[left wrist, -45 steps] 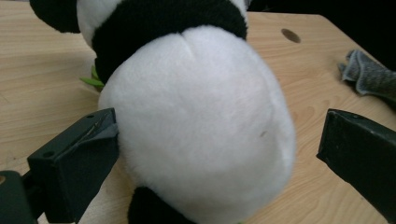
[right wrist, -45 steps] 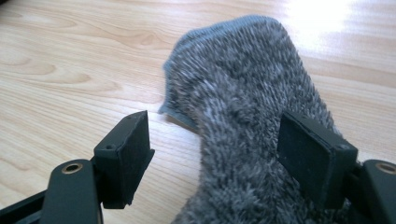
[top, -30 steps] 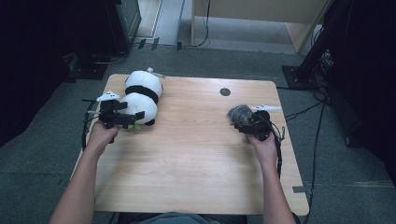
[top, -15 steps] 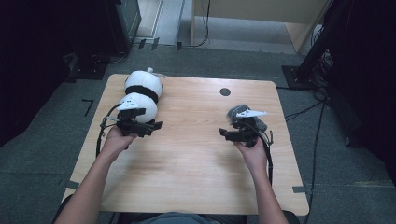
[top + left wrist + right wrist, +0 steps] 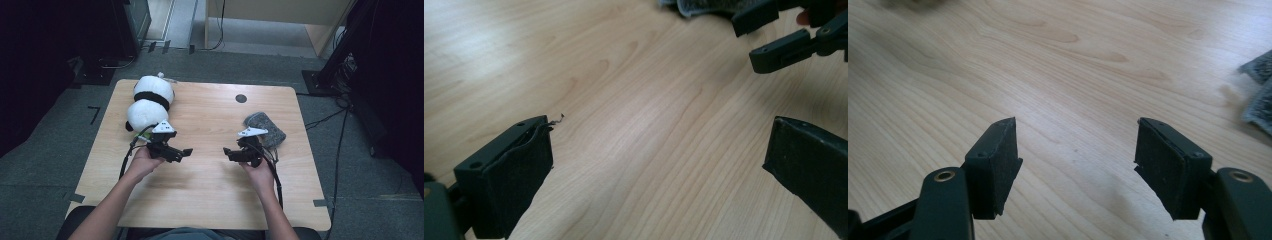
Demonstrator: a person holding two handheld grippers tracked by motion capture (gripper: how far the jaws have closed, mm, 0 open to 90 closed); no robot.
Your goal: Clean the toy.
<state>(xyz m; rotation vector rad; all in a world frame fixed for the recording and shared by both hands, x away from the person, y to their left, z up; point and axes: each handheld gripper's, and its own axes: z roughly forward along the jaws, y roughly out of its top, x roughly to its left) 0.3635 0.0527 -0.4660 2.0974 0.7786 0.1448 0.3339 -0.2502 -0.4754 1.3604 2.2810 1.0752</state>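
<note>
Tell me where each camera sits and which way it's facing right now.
High view: above the person's side, looking forward and down on the wooden table; shows both forearms, left tool, right tool, plush panda, grey cloth.
Left gripper view: rides the left tool, looking across the tabletop; own open jaws.
Right gripper view: rides the right tool, looking over bare wood; own open jaws, just closing, nothing between.
Shared: the left gripper and high views both show the right tool and cloth.

Pale wooden bench (image 5: 210,195) with rounded corners, a small dark round grommet (image 5: 241,98) near its far edge, grey carpet floor (image 5: 45,165) all around, black cables (image 5: 330,117) trailing off right, light wooden cabinet (image 5: 280,12) at the back
</note>
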